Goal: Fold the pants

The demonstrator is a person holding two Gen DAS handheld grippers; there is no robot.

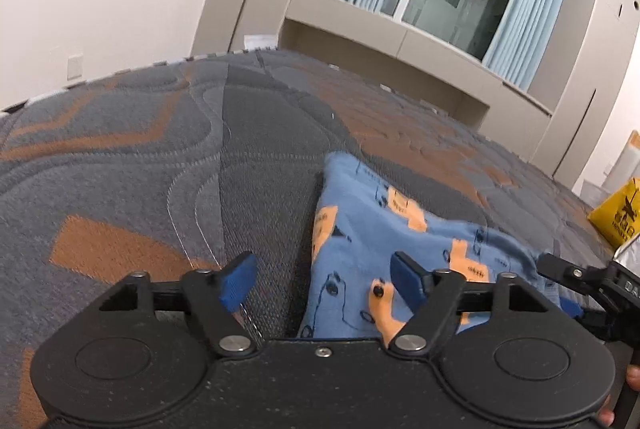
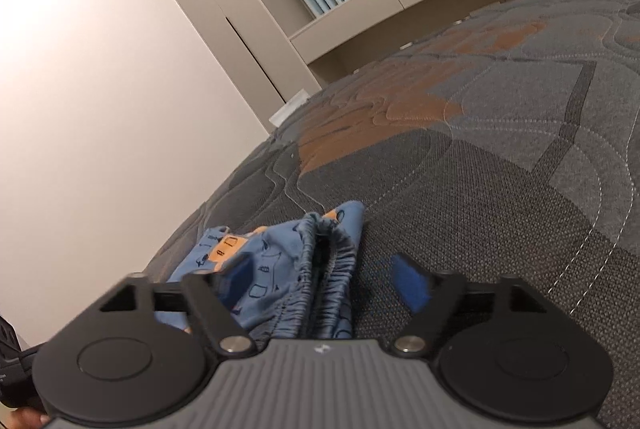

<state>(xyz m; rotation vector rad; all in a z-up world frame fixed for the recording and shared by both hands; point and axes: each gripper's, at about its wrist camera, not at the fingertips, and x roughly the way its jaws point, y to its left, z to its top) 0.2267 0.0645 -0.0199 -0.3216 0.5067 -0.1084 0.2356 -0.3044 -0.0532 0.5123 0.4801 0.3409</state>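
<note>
1. Lying on the quilted mattress (image 1: 168, 157), the blue patterned pants (image 1: 384, 229) are seen bunched into a partly folded pile, with the elastic waistband (image 2: 326, 269) turned toward the right wrist camera.
2. The left gripper (image 1: 324, 281) is released: its blue pads stand wide apart, one over bare mattress and one over the cloth, and nothing is pinched between them.
3. The right gripper (image 2: 324, 281) is likewise released, its pads spread to either side of the gathered waistband without pressing on it.
4. The step in hand is judged to be a letting-go after a fold has been laid down, so the cloth should be left undisturbed as both grippers are drawn back.
5. Before the next fold, the waistband edges are best squared, since the pile looks rumpled and uneven.
6. Fresh grips should be taken at matching corners, low against the mattress, so that every layer is caught together.
</note>
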